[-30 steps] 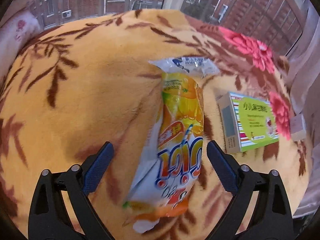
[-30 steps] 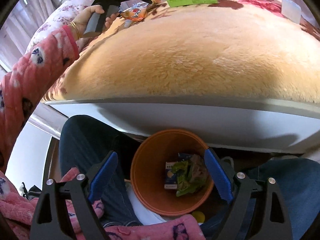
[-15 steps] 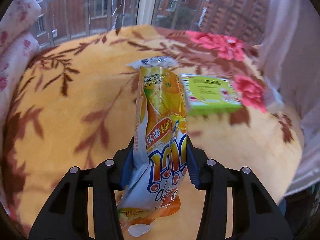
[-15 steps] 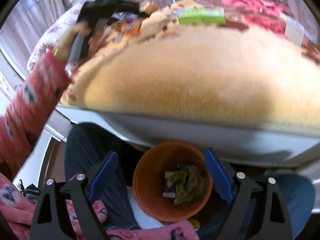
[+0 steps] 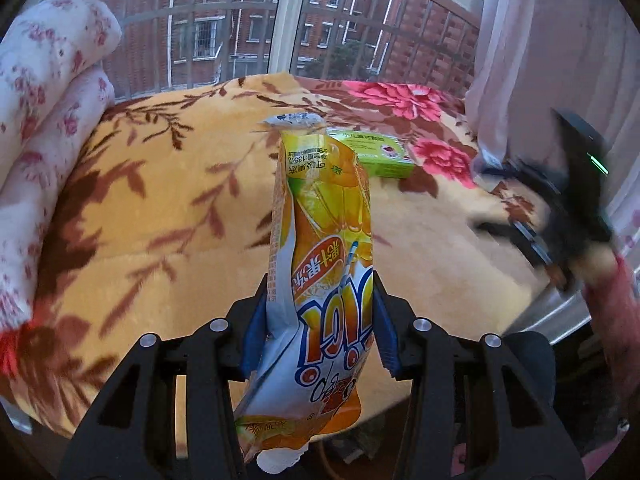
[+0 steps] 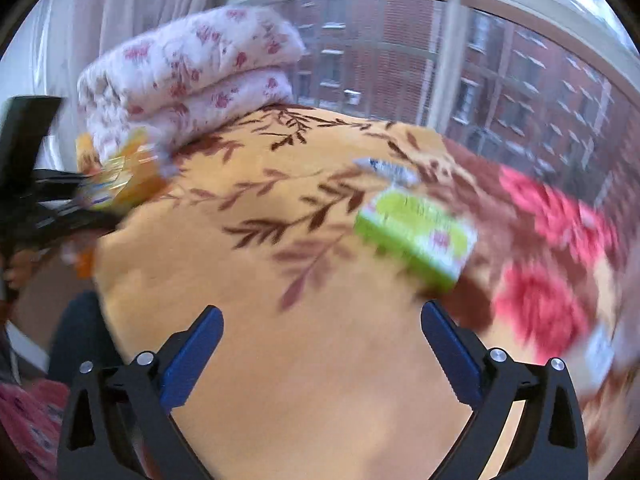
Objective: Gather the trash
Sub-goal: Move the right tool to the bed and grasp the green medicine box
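Observation:
My left gripper [image 5: 318,320] is shut on an orange and white drink pouch [image 5: 324,248] and holds it upright above the blanket; it also shows in the right wrist view [image 6: 120,178], blurred at the far left. My right gripper [image 6: 318,356] is open and empty above the orange flowered blanket [image 6: 320,380]. A green box [image 6: 416,236] lies just ahead of it to the right, and shows behind the pouch in the left wrist view [image 5: 376,156]. A small silvery wrapper [image 6: 386,170] lies beyond the box.
A folded white flowered quilt [image 6: 192,76] is stacked at the blanket's far left by the window. A small white packet [image 6: 600,354] lies at the right edge. The right hand and its gripper [image 5: 560,216] appear blurred over the bed's right edge.
My left gripper has closed on the pouch and lifted it off the blanket. My right gripper has swung up from over the orange bin to over the blanket, near the green box.

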The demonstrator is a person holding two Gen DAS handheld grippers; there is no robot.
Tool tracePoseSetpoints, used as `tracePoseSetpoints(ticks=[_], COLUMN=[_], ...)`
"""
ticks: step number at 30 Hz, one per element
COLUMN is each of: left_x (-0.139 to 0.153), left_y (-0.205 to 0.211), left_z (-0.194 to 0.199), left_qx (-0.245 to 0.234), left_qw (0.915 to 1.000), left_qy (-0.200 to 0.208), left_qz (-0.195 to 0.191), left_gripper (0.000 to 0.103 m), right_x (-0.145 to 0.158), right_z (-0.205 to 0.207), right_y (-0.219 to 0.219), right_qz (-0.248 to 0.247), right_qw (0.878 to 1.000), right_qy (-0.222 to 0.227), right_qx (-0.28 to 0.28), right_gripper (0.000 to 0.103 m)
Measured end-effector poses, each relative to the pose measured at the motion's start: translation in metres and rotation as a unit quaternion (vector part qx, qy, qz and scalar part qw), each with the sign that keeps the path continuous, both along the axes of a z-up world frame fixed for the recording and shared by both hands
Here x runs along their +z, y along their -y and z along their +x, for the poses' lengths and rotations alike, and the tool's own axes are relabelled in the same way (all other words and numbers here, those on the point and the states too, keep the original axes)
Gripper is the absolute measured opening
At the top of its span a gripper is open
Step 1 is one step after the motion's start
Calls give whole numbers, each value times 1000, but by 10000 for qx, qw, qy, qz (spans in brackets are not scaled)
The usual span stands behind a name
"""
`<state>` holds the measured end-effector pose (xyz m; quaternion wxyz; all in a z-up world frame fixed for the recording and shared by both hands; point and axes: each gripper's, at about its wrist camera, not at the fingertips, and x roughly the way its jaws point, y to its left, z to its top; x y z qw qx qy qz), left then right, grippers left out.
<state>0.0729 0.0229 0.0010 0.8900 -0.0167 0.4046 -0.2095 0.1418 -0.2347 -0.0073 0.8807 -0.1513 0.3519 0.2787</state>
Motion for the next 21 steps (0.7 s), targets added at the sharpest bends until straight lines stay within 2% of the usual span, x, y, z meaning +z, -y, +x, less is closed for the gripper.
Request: tracePoseSetpoints(ticks=[4, 8, 11, 14, 16, 19, 21], left_x=[-1, 0, 0, 1, 2, 2, 3], left_y=[-4, -12, -21, -27, -29, -31, -32], left_z=[-5, 1, 11, 20, 25, 33, 36], left_qx=[22, 120, 241, 327, 345, 369, 371], left_qw=[9999, 9994, 9984, 9979, 9977, 9971, 9969], left_qy=[-44, -74, -141, -149, -145, -174, -177], left_qz=[-139, -331, -495, -545, -565, -637, -668], left_gripper=[45, 45, 45, 45, 45, 45, 45], right_x=[-2, -20, -34, -47, -54, -67, -74], right_z=[64, 132, 163, 185, 196, 205, 212], right_y=[-16, -26, -33, -39, -43, -51, -54], right_qz=[-734, -1396, -1746, -1904, -1857, -2157, -2236], right_qw=[9966, 9880, 9802, 9735, 9661, 9537, 9510], right_qy=[92, -245, -343, -671, -1107, -1238, -1266], right_qx=[374, 621, 866, 1071, 1411, 1690, 1721], right_gripper=[98, 98, 97, 97, 97, 98, 99])
